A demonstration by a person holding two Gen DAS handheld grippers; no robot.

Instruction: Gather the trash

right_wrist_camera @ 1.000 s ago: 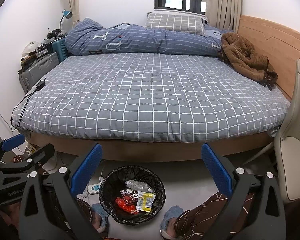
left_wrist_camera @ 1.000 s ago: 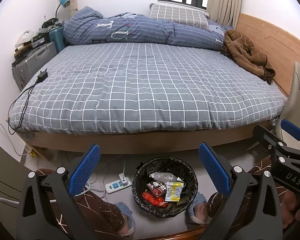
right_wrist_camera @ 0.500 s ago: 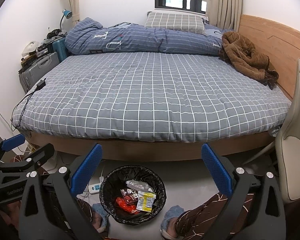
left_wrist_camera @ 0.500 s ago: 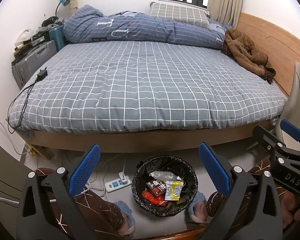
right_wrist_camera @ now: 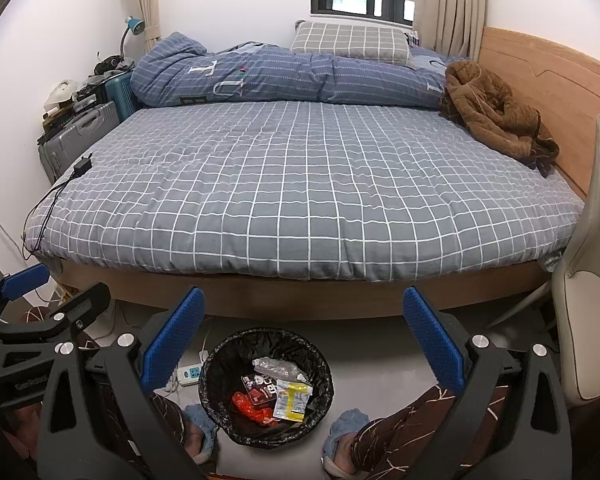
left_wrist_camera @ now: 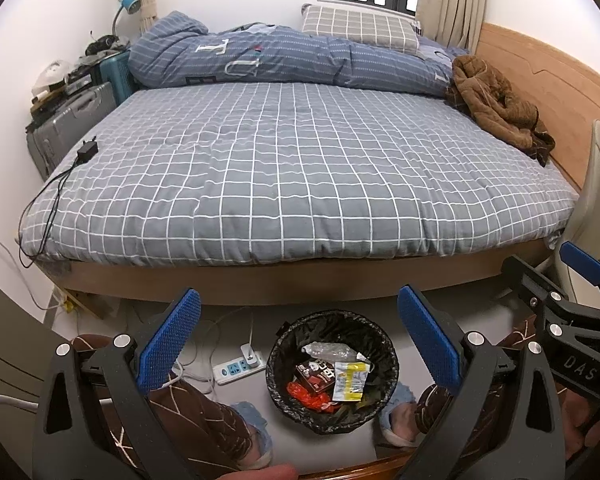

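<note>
Both jaws stand wide apart and hold nothing: left gripper (left_wrist_camera: 299,332) and right gripper (right_wrist_camera: 303,330) hover above the black-lined bin (left_wrist_camera: 376,334) on the floor between the person's feet. Wrappers (left_wrist_camera: 350,378) already lie inside it, so collecting looks finished; the bed (right_wrist_camera: 300,184) shows no litter.

floor (left_wrist_camera: 452,312): trash bin (left_wrist_camera: 278,364), power strip (left_wrist_camera: 236,369) | bed (left_wrist_camera: 300,168): brown jacket (left_wrist_camera: 496,104), charger (left_wrist_camera: 87,151)
</note>
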